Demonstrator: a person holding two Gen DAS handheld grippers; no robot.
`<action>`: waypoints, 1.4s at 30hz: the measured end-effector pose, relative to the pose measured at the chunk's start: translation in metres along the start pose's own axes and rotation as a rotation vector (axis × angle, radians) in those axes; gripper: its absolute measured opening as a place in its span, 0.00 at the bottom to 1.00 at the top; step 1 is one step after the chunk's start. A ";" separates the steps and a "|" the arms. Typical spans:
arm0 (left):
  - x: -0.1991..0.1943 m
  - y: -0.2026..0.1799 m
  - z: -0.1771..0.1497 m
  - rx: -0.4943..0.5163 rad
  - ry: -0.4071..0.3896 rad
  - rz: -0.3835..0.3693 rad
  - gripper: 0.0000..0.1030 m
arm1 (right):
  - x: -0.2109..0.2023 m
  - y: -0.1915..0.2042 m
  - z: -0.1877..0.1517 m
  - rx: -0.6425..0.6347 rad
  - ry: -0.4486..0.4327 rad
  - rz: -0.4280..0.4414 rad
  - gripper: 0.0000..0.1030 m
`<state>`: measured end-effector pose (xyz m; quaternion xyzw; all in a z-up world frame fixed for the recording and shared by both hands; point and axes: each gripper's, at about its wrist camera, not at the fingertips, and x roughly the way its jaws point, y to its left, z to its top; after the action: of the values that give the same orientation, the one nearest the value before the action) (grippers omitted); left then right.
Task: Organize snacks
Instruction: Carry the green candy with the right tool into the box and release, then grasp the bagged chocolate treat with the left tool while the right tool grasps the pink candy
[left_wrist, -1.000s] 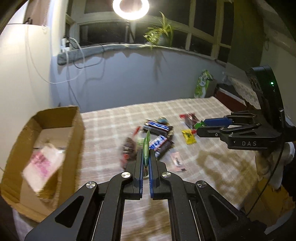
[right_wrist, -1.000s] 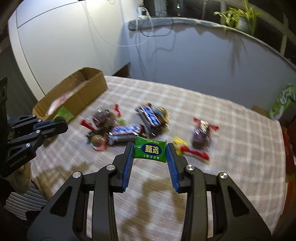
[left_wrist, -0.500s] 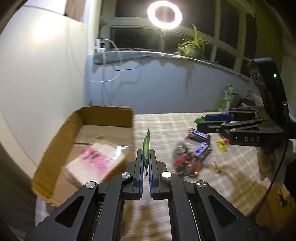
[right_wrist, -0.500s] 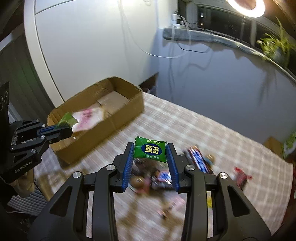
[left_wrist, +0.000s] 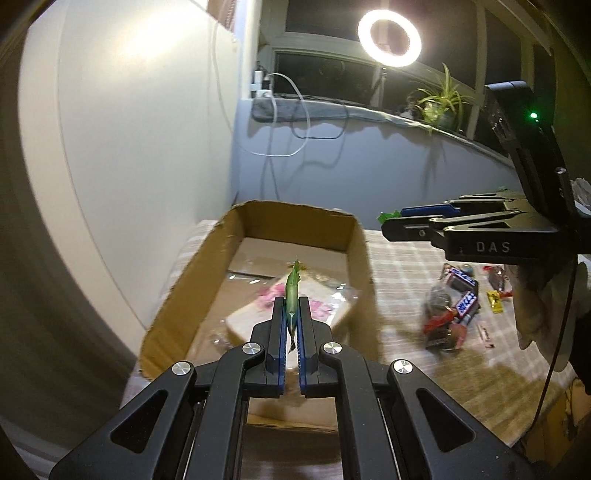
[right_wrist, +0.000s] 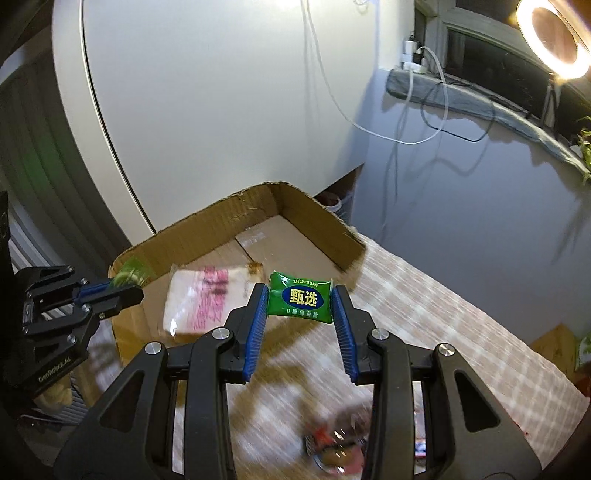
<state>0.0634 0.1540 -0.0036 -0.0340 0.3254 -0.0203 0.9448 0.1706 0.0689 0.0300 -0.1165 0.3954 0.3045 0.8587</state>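
**Two green packets held over and beside a cardboard box**

Checked tablecloth under everything, near edge cut off. Cardboard box open-topped at the cloth's left end, its near wall hidden behind the left gripper. Inside, a white packet with pink print, blurred, lettering unreadable. Pile of loose snacks on the cloth right of the box, smeared, brands hard to make out. Right gripper clamped across a green candy packet near the box's corner. Left gripper pinched tight on a thin green wrapper, edge-on, above the box.
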 end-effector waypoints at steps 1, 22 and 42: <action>0.000 0.002 -0.001 -0.004 0.002 0.005 0.04 | 0.004 0.001 0.002 -0.001 0.004 0.006 0.36; 0.006 0.008 -0.003 0.004 0.029 0.043 0.05 | 0.042 0.018 0.015 -0.017 0.050 0.056 0.44; -0.009 -0.012 0.002 0.038 -0.005 0.045 0.39 | -0.001 0.005 0.011 0.008 -0.032 0.017 0.79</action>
<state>0.0571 0.1425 0.0045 -0.0089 0.3233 -0.0053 0.9462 0.1733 0.0777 0.0377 -0.1048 0.3840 0.3119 0.8627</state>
